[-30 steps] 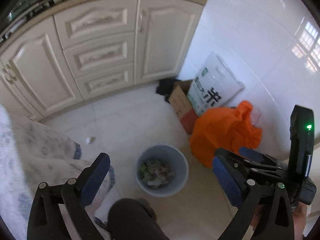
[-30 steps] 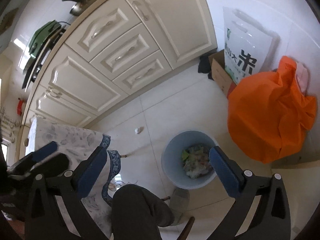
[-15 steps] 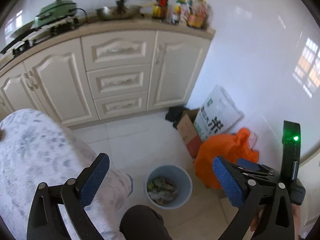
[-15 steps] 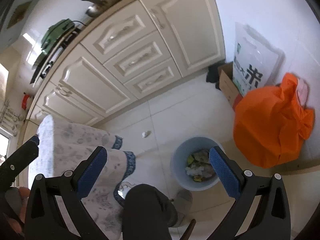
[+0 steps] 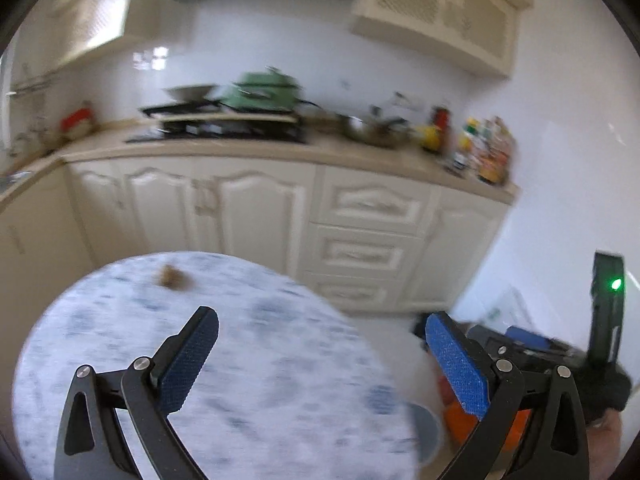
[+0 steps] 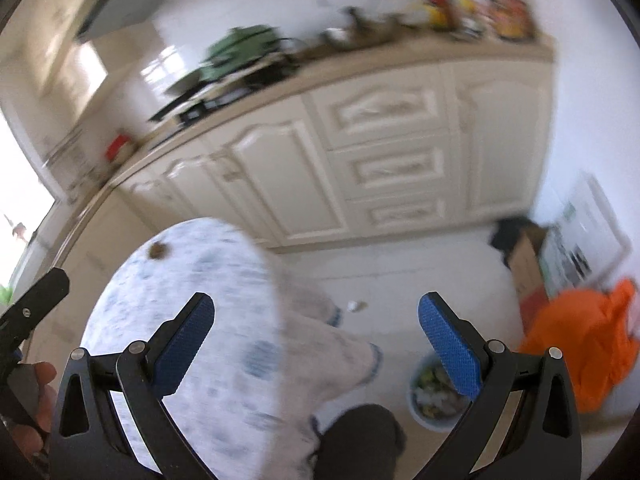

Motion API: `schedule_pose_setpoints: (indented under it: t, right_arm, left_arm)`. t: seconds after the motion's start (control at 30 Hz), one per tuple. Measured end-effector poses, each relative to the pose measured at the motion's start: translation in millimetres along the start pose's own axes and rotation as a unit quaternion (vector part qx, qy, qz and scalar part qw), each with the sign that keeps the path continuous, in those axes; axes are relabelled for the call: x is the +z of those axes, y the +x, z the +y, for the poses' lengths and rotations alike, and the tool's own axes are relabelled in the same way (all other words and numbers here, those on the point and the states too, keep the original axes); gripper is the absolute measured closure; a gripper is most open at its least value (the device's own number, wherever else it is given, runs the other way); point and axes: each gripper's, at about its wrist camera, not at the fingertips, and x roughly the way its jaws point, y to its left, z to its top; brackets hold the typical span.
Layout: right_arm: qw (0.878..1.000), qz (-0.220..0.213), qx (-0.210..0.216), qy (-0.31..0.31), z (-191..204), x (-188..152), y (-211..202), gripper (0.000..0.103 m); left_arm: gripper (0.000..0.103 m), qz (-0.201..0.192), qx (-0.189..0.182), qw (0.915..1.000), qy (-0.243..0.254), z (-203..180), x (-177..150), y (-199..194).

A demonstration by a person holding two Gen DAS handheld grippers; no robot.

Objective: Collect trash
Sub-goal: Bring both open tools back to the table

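Round table (image 5: 248,380) under a blue-patterned cloth, with one brown scrap (image 5: 173,279) near its far edge; grey bin (image 6: 434,404) on the floor beside it, part-filled. Left gripper (image 5: 320,360) and right gripper (image 6: 316,344) both spread wide, holding nothing. Approach advice: reach across low, straddle the scrap with the pads, close gently. A white scrap (image 6: 354,306) lies on the floor tiles.

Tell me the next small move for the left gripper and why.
Probably reach the left gripper forward toward the small brown scrap on the far side of the round table. Both grippers are open and hold nothing, and that scrap is the only litter visible on the tablecloth. The bin sits on the floor beside the table, already holding trash. The frames are blurred, so the scrap's shape is unclear.
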Motion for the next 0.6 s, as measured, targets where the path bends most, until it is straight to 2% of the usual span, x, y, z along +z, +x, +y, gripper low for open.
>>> schedule_pose_setpoints:
  t: [0.03, 0.13, 0.3, 0.43, 0.6]
  right_arm:
    - [1.000, 0.000, 0.006, -0.015, 17.3, 4.2, 4.7, 0.000]
    - [0.998, 0.002, 0.026, -0.060, 67.2, 11.1, 21.2, 0.000]
    - [0.991, 0.016, 0.060, -0.118, 137.5, 13.0, 49.8, 0.000]
    - [0.985, 0.033, 0.076, -0.154, 186.7, 10.0, 77.0, 0.000]
    - [0.977, 0.056, 0.079, -0.189, 238.0, 9.5, 123.6, 0.000]
  left_arm:
    - [0.001, -0.007, 0.021, 0.9997, -0.007, 17.9, -2.5, -9.9]
    - [0.001, -0.010, 0.054, 0.9980, -0.033, 51.0, -9.5, -25.1]
    - [0.001, -0.017, 0.122, 0.9899, -0.070, 109.2, -18.6, -57.8]
    - [0.001, -0.020, 0.174, 0.9806, -0.088, 135.5, -19.9, -75.0]
    - [0.001, -0.011, 0.202, 0.9733, -0.109, 148.5, -11.4, -60.1]
